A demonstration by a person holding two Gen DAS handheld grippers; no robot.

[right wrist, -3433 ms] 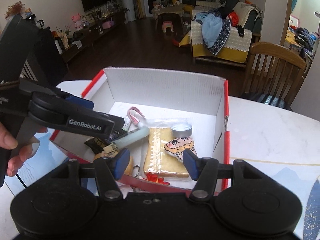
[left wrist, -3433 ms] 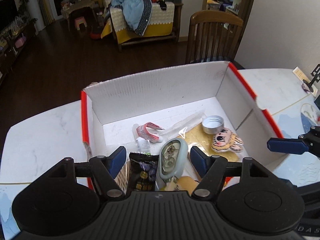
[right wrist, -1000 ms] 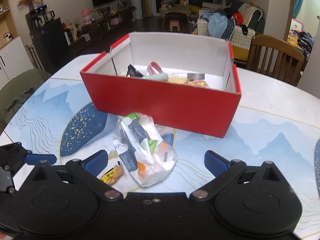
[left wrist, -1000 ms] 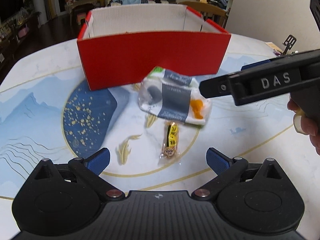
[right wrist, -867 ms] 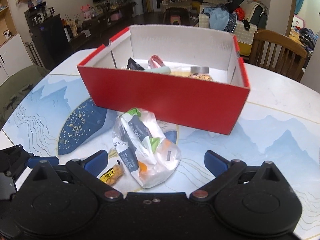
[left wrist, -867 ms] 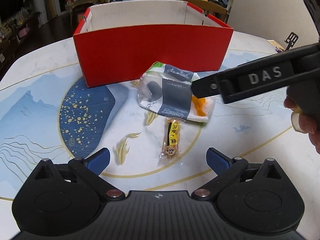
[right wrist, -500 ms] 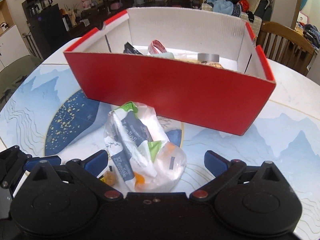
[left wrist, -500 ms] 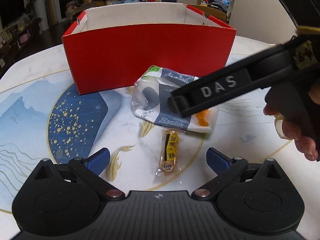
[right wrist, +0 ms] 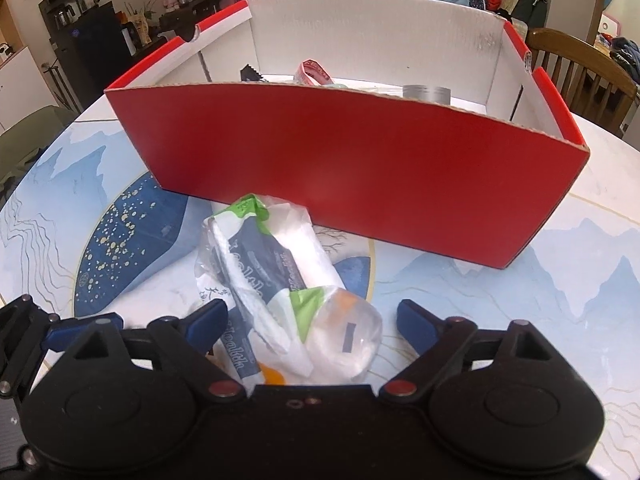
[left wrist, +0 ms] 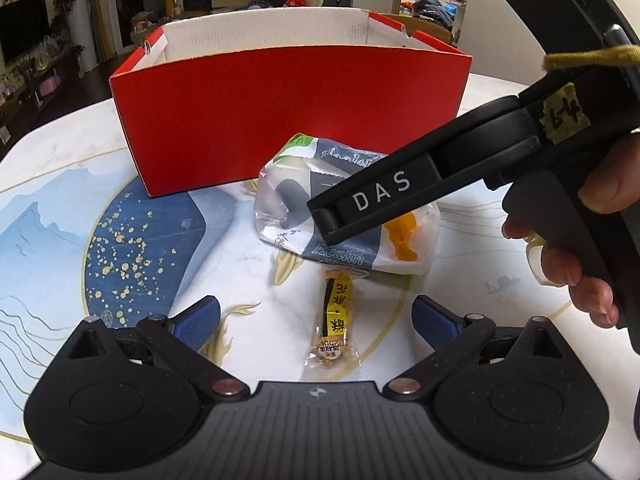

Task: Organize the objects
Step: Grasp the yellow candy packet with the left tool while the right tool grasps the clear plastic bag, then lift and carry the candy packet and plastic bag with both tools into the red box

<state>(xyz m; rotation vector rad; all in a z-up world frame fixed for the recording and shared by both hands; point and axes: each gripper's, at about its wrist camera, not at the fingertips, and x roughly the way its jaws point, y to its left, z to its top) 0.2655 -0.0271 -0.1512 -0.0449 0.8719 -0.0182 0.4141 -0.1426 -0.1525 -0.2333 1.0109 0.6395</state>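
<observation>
Two things lie outside the red box (left wrist: 288, 120) on the painted tabletop (left wrist: 52, 264), so by my reading the sorting is partly done. In the left wrist view the box fills the upper centre, and the right wrist view shows several small items already inside it — a round metal tin (right wrist: 426, 93) near its right end among them. Below the box, centre frame, sits the white plastic bread bag (left wrist: 348, 216), and just under it the small yellow-labelled snack packet (left wrist: 334, 322). The left gripper (left wrist: 316, 318) stands wide open and empty, the packet lying between its fingertips. The right gripper (right wrist: 312, 322) is likewise spread wide, straddling the bag without pressing it. Both pieces have yet to be lifted into the box.
</observation>
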